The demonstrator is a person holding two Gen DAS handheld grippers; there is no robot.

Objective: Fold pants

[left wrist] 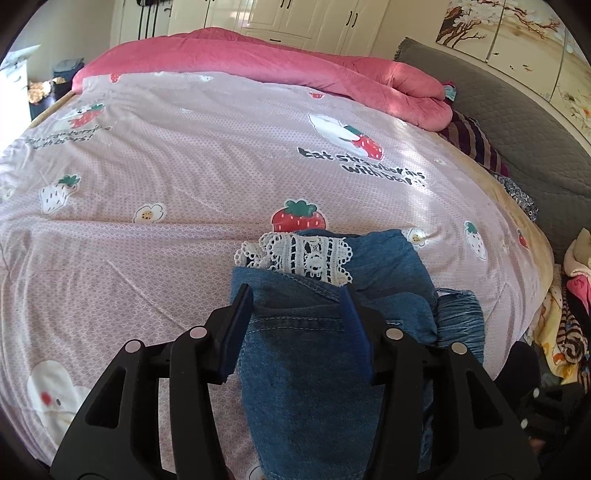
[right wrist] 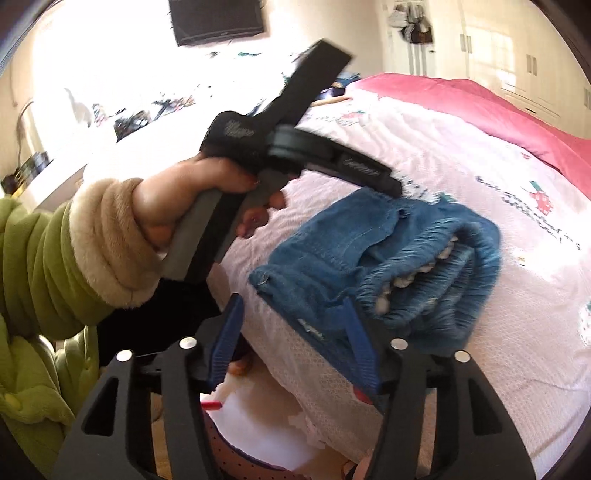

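Note:
The pants are a folded blue denim bundle with white lace trim, lying on the bed's pink strawberry-print cover near its front edge. My left gripper hovers over the bundle, jaws apart, with denim showing between and under the blue fingers; I see no pinch. In the right wrist view the pants lie folded with the elastic waist to the right. My right gripper is open at their near edge, nothing between its pads. A hand in a green sleeve holds the left gripper above the pants' far edge.
A rolled pink quilt lies across the far side of the bed. A grey padded headboard and striped clothes are at the right. More clothes are heaped beside the bed. White wardrobes stand behind.

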